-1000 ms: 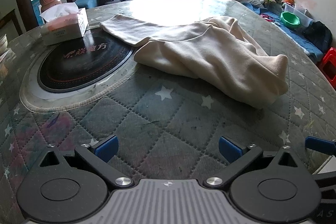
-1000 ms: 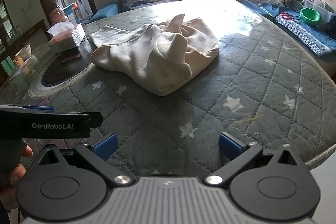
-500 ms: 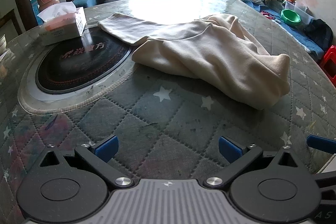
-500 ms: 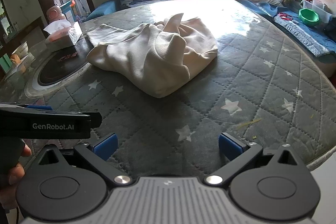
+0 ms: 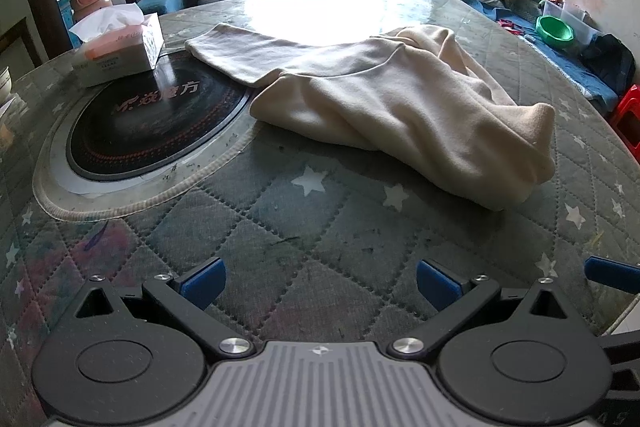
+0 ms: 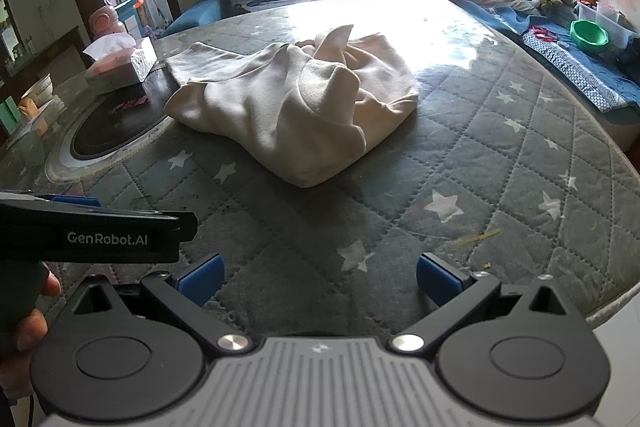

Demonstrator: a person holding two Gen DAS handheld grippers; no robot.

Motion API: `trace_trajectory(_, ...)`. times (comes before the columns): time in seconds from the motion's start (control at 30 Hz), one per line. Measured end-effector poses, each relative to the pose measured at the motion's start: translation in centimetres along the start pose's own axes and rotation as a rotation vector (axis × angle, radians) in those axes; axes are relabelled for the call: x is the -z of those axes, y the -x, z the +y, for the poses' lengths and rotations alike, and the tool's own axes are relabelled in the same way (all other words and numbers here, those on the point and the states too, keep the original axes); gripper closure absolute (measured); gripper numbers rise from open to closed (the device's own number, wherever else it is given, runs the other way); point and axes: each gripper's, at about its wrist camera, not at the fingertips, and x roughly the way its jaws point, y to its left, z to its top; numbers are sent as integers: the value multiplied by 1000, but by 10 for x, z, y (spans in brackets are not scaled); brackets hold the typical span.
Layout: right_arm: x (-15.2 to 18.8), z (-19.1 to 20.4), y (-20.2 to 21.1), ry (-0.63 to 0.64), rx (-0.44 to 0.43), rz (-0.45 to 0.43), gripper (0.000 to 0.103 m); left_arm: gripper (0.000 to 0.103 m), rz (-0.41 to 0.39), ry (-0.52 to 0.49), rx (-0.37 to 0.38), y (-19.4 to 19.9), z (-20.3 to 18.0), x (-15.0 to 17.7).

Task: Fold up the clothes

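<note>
Left wrist view:
- Left tongs [image 5: 318,283]: blue pads spread wide, holding nothing, low over the quilted star-print cover [image 5: 280,227] of the round table [image 5: 576,131].
- Cream sweater [image 5: 400,107]: lies crumpled on the table ahead of the tongs and well apart from them; one sleeve [image 5: 240,53] stretches flat toward the far left, and its bulk humps up at the right.
- Black induction cooktop [image 5: 156,123]: set in the table at left, touched by the sweater's near left edge.
- Tissue box [image 5: 120,47]: stands at the cooktop's far rim.
- Right tongs' pad [image 5: 612,273]: pokes in at the right edge.

Right wrist view:
- Right tongs [image 6: 318,277]: wide open and empty, above the cover near the table's edge.
- Cream sweater [image 6: 296,107]: bunched in a heap at mid-table, well ahead.
- Left tongs' body [image 6: 100,237]: just left, gripped by a hand [image 6: 24,331].
- Green bowl [image 6: 590,35]: on the blue bench at far right.
</note>
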Motion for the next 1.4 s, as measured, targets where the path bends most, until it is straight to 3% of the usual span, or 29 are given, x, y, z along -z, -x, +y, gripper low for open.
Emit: trace_trajectory(1.4,-23,1,-14,41,14,7,0,0,13,-36,-6,-19,-1,-26)
